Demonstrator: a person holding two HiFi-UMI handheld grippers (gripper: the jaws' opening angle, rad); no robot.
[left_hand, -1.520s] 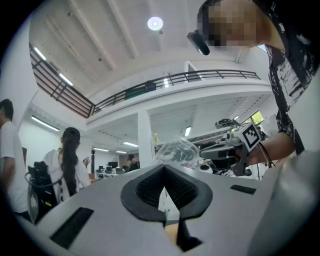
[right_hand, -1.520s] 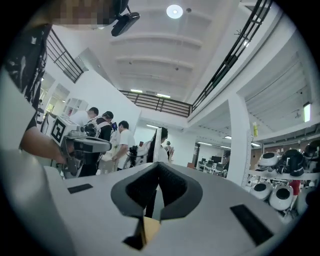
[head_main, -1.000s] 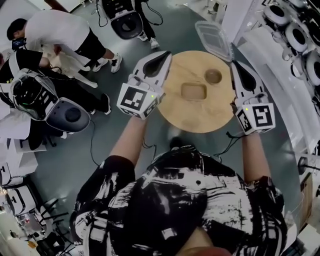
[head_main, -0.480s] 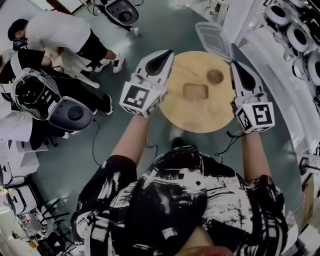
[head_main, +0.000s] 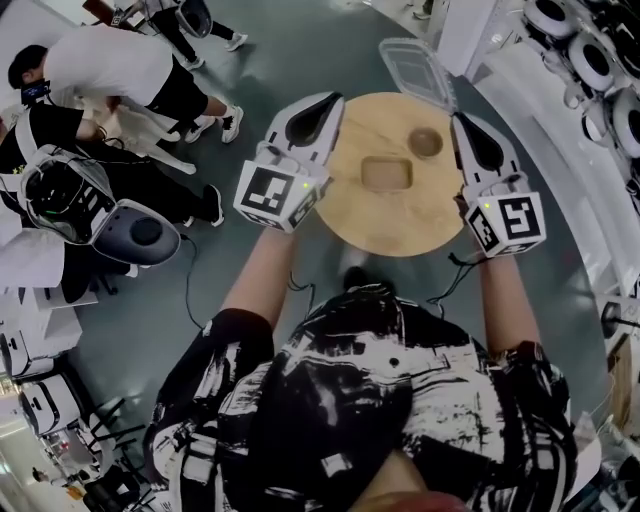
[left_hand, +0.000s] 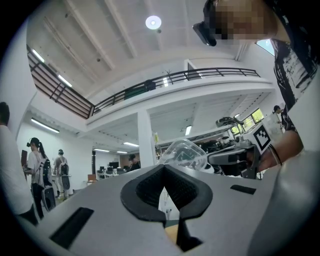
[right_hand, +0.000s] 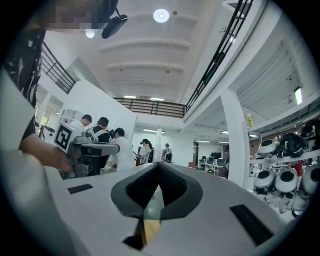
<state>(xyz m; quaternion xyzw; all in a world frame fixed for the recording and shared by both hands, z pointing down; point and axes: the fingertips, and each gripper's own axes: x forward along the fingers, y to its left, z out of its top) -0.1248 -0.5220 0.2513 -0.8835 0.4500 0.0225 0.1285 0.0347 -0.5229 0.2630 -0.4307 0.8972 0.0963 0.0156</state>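
So the left gripper (head_main: 330, 102) and right gripper (head_main: 462, 122) are both pinched together, empty, hanging at the left and right edges of the round table (head_main: 390, 225). The clear plastic container (head_main: 417, 72) sits at its far edge.

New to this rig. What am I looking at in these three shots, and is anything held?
No robot arm: a person holds a two-jaw gripper in each hand. The head view looks down from the person's head: left gripper and right gripper hover at either side of a round wooden table. On it: a shallow rectangular dish, a small round bowl and, at the far edge, a clear plastic container. Each gripper view looks along that gripper's jaws, up into the hall. Both jaw pairs are together, holding nothing.
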